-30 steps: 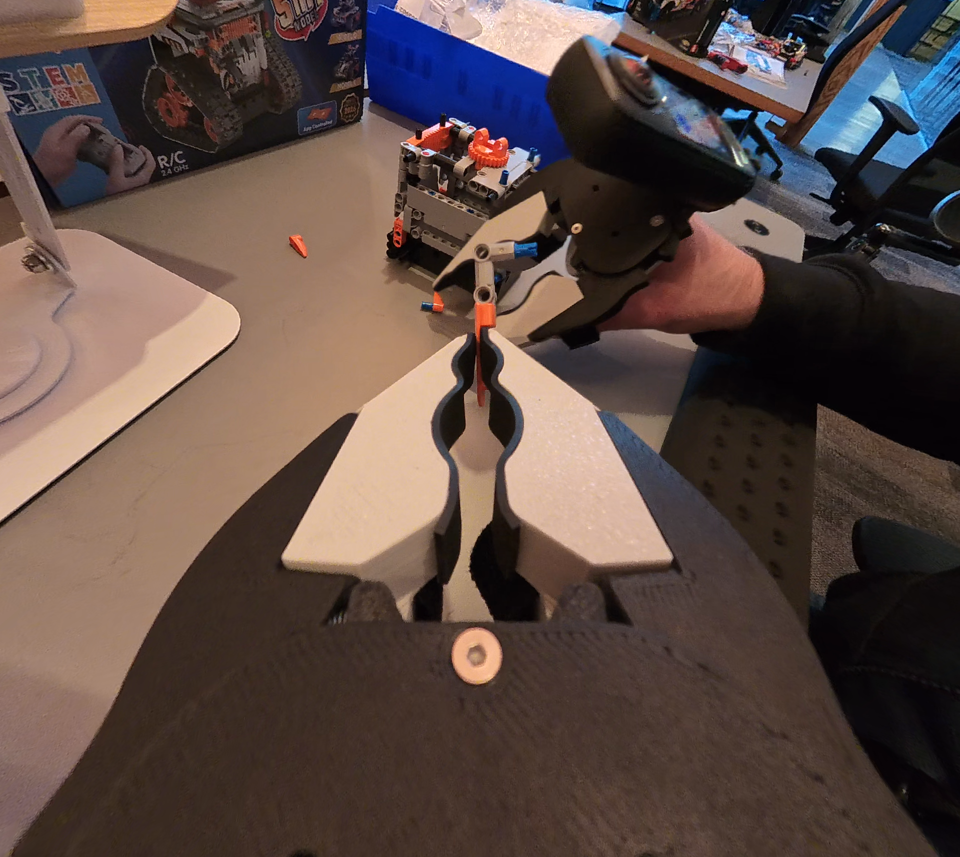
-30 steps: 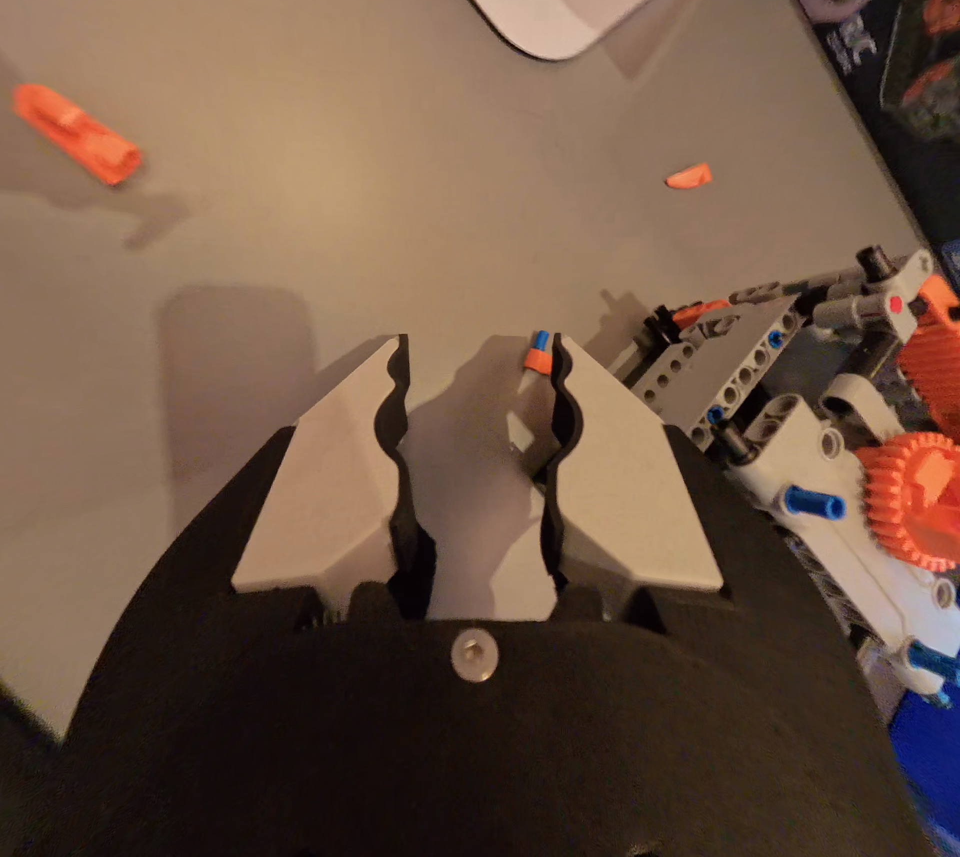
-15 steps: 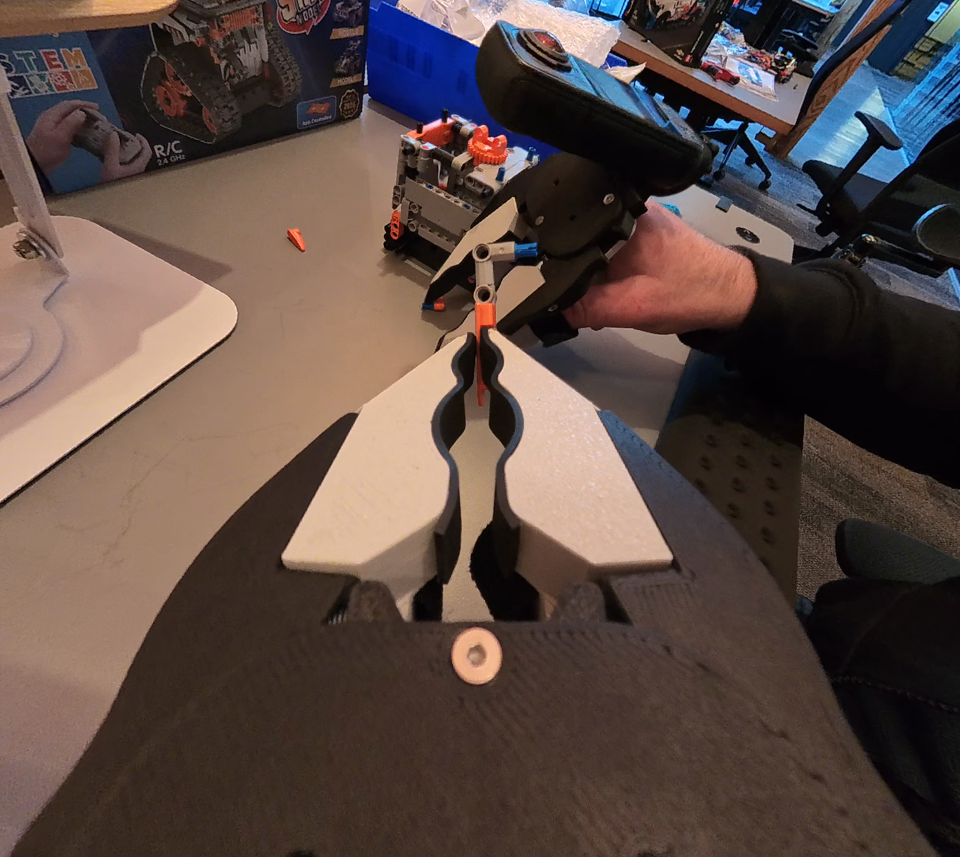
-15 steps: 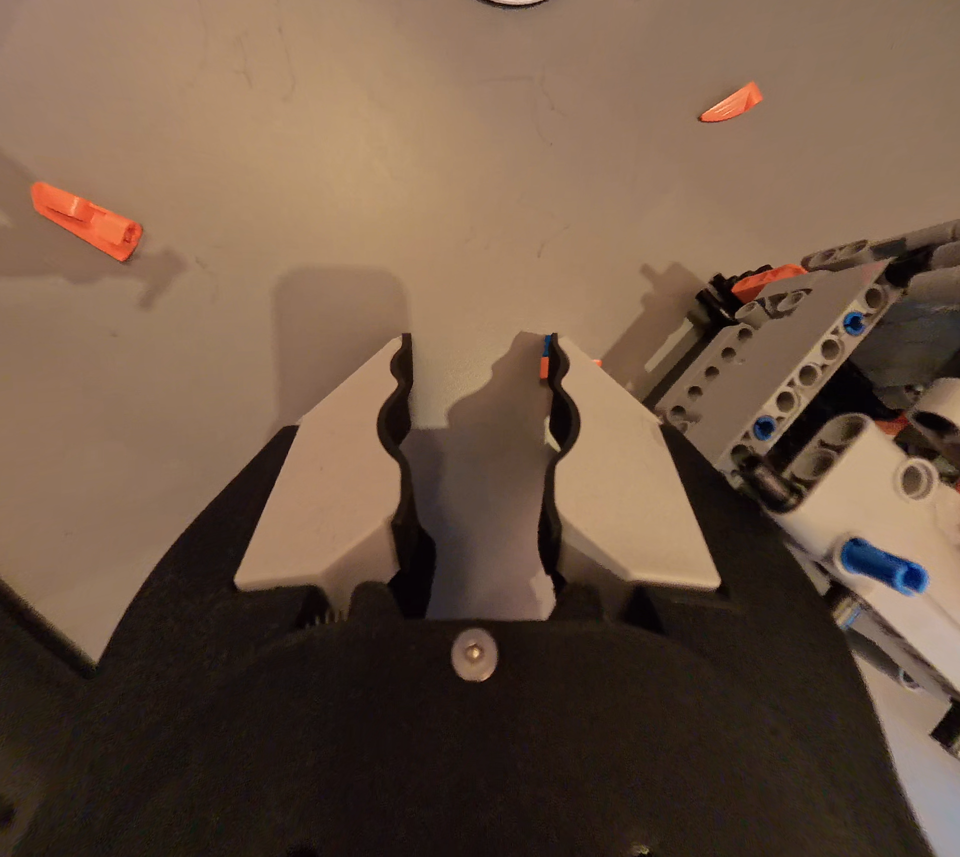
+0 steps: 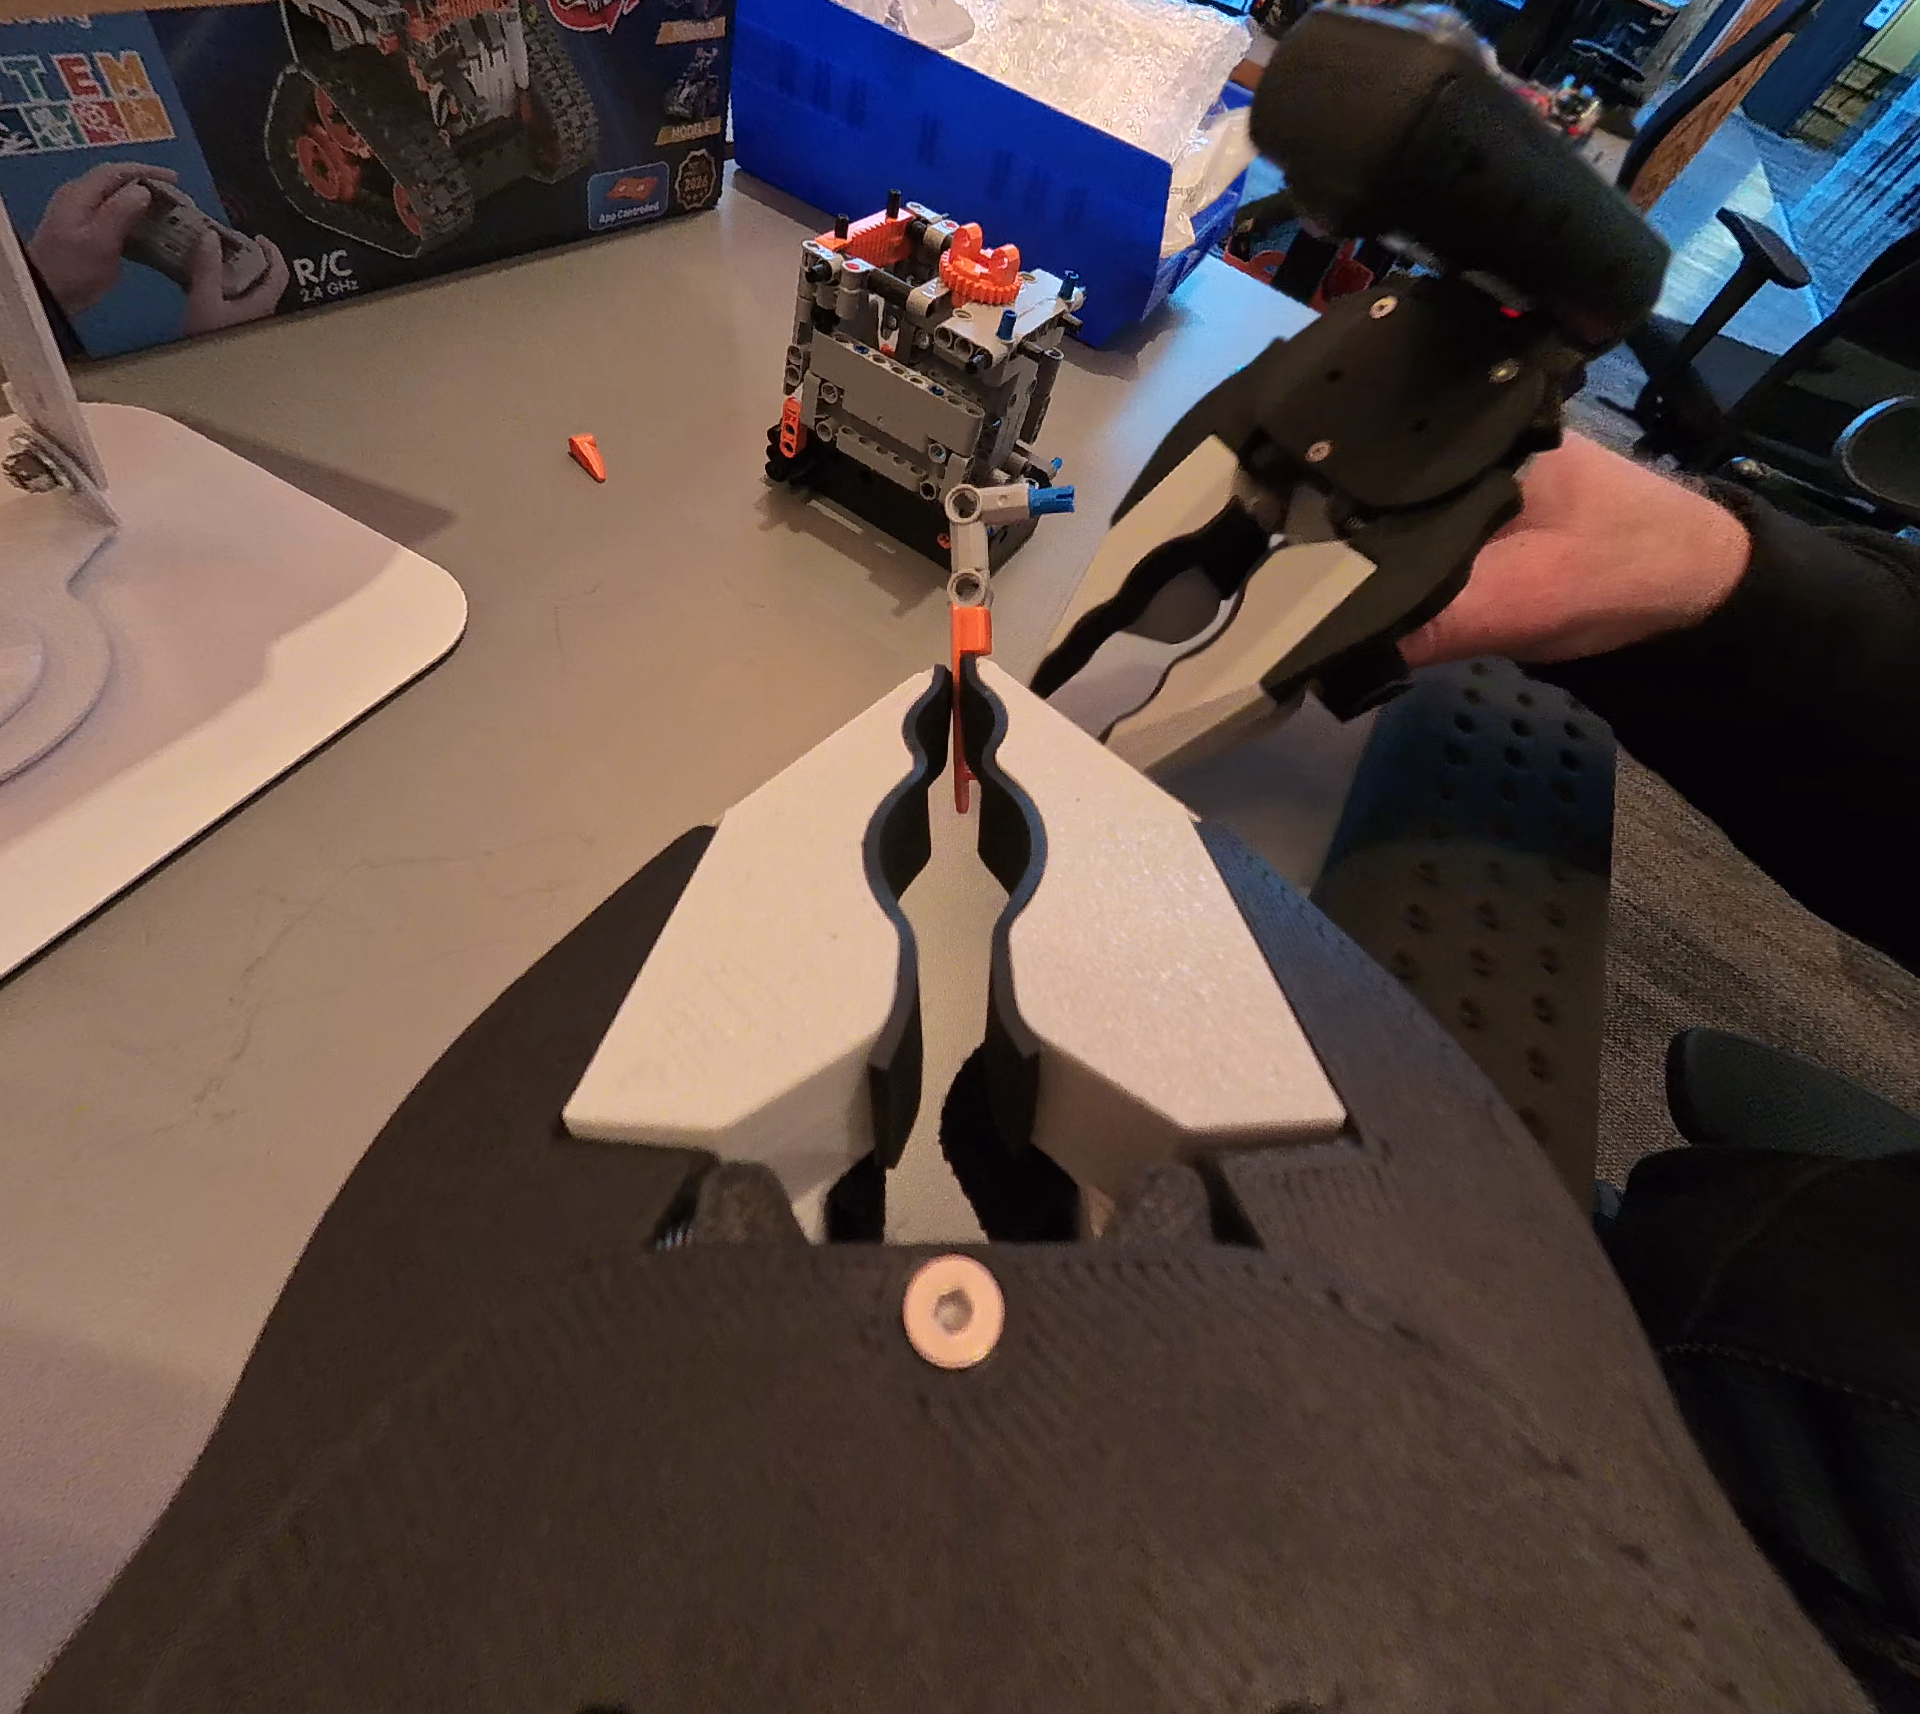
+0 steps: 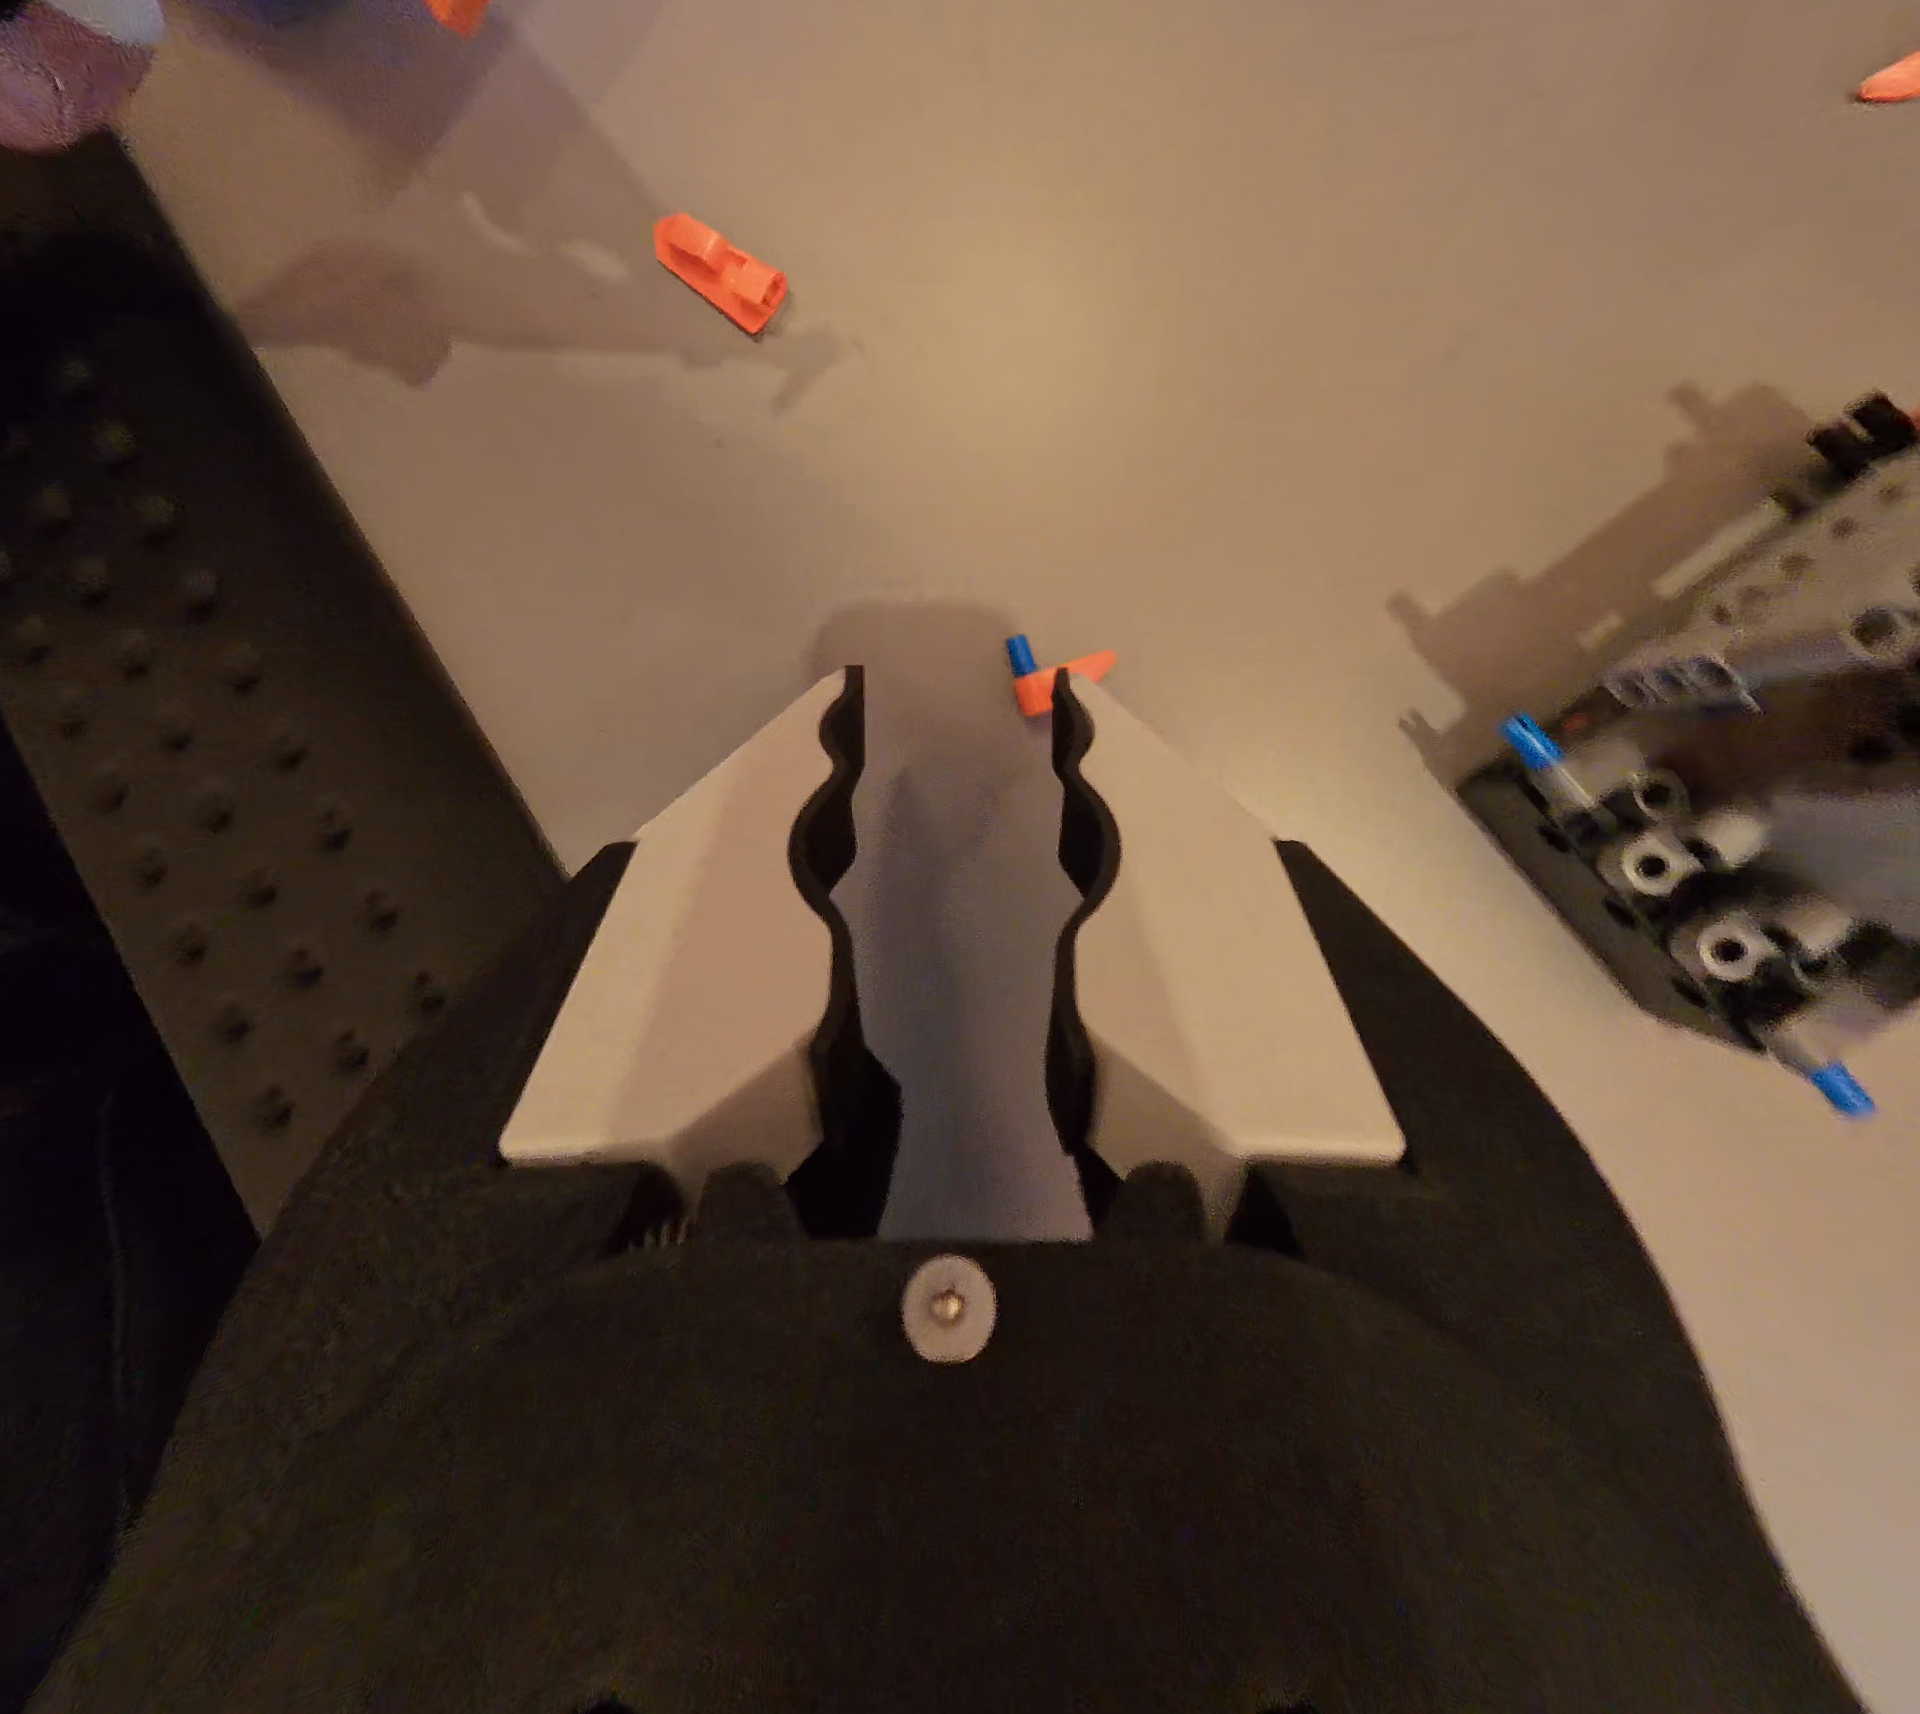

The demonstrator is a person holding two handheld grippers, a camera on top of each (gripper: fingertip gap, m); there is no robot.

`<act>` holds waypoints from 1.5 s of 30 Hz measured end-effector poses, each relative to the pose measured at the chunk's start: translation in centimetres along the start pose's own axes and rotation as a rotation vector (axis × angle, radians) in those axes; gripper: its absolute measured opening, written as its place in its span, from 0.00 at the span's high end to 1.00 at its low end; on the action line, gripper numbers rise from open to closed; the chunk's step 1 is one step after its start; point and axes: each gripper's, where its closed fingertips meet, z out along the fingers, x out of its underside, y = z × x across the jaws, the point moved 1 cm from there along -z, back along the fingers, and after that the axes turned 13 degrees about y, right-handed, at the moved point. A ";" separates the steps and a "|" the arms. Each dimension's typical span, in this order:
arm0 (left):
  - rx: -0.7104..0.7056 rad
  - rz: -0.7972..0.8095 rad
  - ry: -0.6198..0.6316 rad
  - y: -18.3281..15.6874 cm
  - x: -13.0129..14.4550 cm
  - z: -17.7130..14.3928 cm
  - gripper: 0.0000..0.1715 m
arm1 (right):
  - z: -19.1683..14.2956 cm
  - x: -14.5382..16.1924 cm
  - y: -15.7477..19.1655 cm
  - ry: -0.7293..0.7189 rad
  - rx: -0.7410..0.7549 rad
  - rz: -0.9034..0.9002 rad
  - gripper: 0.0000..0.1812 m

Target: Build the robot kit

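left gripper [image 5: 958, 688] pinched tight on a small orange/grey linkage piece [image 5: 968, 594], blue pin at its top end, held up off the tabletop [image 5: 623, 677]. right gripper [image 6: 956, 688] w/ jaws apart, nothing in it, tips low over the tabletop near its front edge; a small orange+blue pin [image 6: 1029, 677] lies just by its right fingertip. vs 0.5 s ago: right gripper pulled back from the grey brick model [image 5: 920, 386] toward the front edge, so the model sits alone now, mid-table, and the held piece hangs clear of the right one. loose orange bit [image 6: 719, 284] lies beyond the right gripper, another orange sliver [image 5: 588, 456] left of the model. blue bin [image 5: 935, 147] & toy box [image 5: 364, 54] at back edge, white stand base [image 5: 208, 604] left.
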 end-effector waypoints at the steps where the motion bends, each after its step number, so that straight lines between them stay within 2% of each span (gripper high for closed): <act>1: 0.000 -0.001 0.003 0.0 0.1 0.0 1.00 | -0.4 0.3 -0.4 -0.018 0.003 0.031 0.83; 5: 0.003 -0.004 0.009 0.0 0.1 0.2 1.00 | -0.2 1.2 -0.6 -0.039 -0.048 0.125 0.84; 8: 0.005 -0.007 0.017 0.0 0.3 0.4 1.00 | 0.9 1.1 -1.2 -0.040 -0.022 0.153 0.85; 13: 0.009 -0.008 0.044 0.0 0.8 0.9 1.00 | 1.8 0.3 -1.6 -0.061 -0.045 0.192 0.94; 22: 0.024 -0.014 0.089 -0.2 1.4 1.9 1.00 | 1.8 0.5 -0.6 -0.059 -0.043 0.097 0.95; 32: 0.041 0.002 0.292 -1.1 4.4 4.9 1.00 | 1.4 1.7 1.2 -0.036 -0.075 -0.011 0.96; 37: 0.030 0.005 0.335 -0.9 5.2 5.6 1.00 | 1.3 1.8 1.3 -0.059 -0.099 -0.015 0.97; 39: 0.031 0.001 0.324 -1.0 5.0 5.6 1.00 | 1.2 1.8 1.2 -0.075 -0.101 -0.016 1.00; 45: 0.092 -0.065 0.185 -0.6 2.9 4.4 1.00 | 1.1 1.7 1.1 -0.090 -0.103 -0.017 1.00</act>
